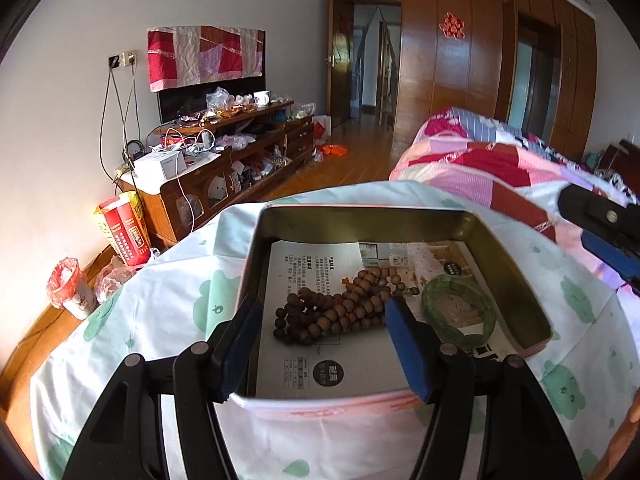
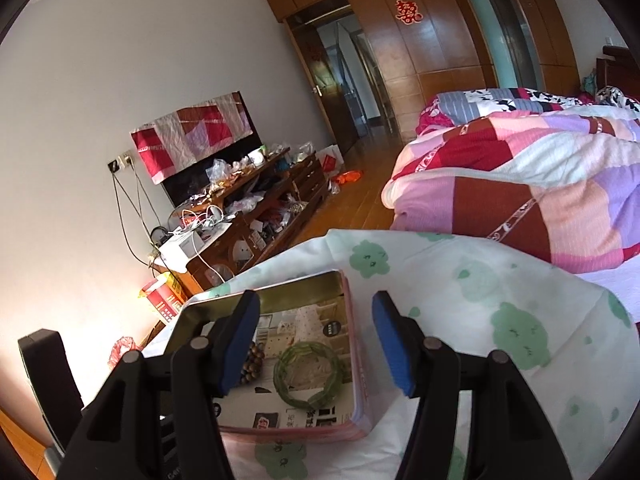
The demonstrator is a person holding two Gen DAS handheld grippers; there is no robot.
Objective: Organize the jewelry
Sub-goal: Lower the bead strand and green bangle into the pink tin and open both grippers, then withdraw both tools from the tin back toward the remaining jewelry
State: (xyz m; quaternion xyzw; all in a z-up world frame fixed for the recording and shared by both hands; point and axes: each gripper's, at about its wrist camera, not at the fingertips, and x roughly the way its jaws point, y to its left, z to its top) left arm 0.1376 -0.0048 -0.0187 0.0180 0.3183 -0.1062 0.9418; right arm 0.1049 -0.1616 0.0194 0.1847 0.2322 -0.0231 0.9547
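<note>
A pink tin box [image 1: 512, 248] lined with printed paper sits on a white cloth with green prints. Inside lie a heap of brown wooden beads [image 1: 340, 308] and a green bangle [image 1: 460, 312]. My left gripper [image 1: 320, 344] is open and empty, its fingers straddling the box's near left part above the beads. My right gripper [image 2: 316, 344] is open and empty above the box's right wall [image 2: 356, 376]; the bangle [image 2: 308, 376] lies between its fingers, below them. The beads [image 2: 252, 364] peek out beside its left finger. The right gripper also shows in the left wrist view [image 1: 600, 232].
The cloth [image 1: 168, 312] covers a table. A bed with a patchwork quilt [image 2: 520, 184] lies to the right. A cluttered wooden TV cabinet [image 1: 224, 152] stands along the left wall. A small bin [image 1: 72, 292] and a red-yellow bag [image 1: 124, 228] stand on the floor.
</note>
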